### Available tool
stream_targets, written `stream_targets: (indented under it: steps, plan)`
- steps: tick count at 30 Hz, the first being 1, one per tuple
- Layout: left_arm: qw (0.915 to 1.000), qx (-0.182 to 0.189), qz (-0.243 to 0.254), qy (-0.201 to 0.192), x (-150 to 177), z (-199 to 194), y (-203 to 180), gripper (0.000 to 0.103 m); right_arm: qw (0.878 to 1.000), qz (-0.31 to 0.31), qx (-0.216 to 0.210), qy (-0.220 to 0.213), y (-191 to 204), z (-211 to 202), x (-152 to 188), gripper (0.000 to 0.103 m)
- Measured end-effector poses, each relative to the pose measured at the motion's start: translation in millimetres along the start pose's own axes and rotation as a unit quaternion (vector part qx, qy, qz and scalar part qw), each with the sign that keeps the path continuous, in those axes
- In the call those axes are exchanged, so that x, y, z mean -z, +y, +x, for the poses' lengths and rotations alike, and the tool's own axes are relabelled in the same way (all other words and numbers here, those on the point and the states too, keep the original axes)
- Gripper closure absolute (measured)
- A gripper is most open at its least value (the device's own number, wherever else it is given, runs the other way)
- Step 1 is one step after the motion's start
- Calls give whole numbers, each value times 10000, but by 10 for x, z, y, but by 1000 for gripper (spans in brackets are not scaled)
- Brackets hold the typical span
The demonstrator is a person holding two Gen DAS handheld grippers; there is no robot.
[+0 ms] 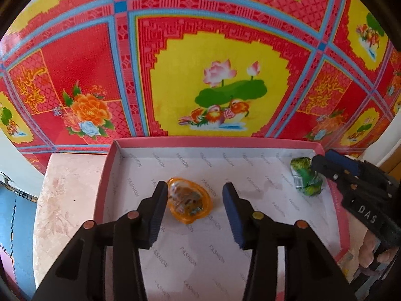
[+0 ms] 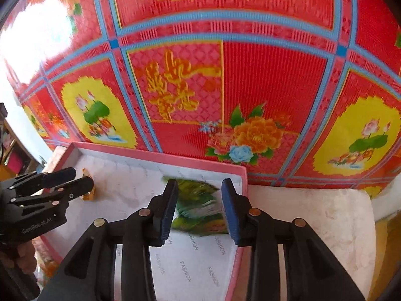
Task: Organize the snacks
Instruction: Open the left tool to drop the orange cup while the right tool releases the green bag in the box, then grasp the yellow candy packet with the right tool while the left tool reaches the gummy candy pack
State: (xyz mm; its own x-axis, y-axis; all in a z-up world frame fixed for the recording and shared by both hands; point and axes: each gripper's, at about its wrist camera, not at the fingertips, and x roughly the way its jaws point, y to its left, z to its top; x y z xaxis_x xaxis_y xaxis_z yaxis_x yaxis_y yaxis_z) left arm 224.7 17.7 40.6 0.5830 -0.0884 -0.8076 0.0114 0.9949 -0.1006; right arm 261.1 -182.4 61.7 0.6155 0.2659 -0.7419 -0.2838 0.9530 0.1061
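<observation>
A shallow pink box point(image 1: 213, 141) lined with white "FASHION" paper sits on a pale marbled stand. An orange clear-wrapped snack point(image 1: 189, 202) lies on the lining between the fingers of my left gripper point(image 1: 195, 193). Its jaws stand apart, with a gap on the snack's right side. A green-wrapped snack point(image 1: 306, 176) lies in the box's far right corner, at the tips of my right gripper point(image 1: 316, 163). In the right wrist view the green snack point(image 2: 198, 208) is blurred and fills most of the gap of my right gripper point(image 2: 199, 195), which is open. My left gripper point(image 2: 80, 179) shows at the left, half hiding the orange snack point(image 2: 89, 196).
The marbled stand point(image 1: 67, 200) extends left of the box and also to its right point(image 2: 313, 213). Behind lies a red, yellow and blue patterned mat point(image 1: 225, 50). A person's hand point(image 1: 371, 250) holds the right gripper's handle. Blue flooring point(image 1: 22, 225) shows at the far left.
</observation>
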Motion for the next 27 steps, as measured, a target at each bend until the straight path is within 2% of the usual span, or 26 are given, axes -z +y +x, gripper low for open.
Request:
stream_targets:
  steps: [4,9,10,14,19,22,27]
  plan:
    - [10000,50,4,-14,28,-175,-14,55,9998,-68,-175,-58,-45,-161,-28,65]
    - [9999,69,18,-88,63,-412,-52,55,9992,-373,32,-102,16,-406,5,65]
    - [9999,62,17,-100,139,-564,39,55,9992,-380,38,-97,4,-423,-2,65]
    - [9998,-91,100,-126,125,-733,94,55,9991,-428,-49,-57,-42,-579,-39,65]
    - [10000,-32,26,-84,153,-915,198,55,9948,-630,-594,539,-62,-697,-30,65]
    - [10000,9,-22,-28,180,-975,240,55,9915,-790,-676,782,-37,-810,27,65]
    - [9998,21,-173,58,354,-1003,217,55,9898,-804,-750,900,8,-1047,204,65]
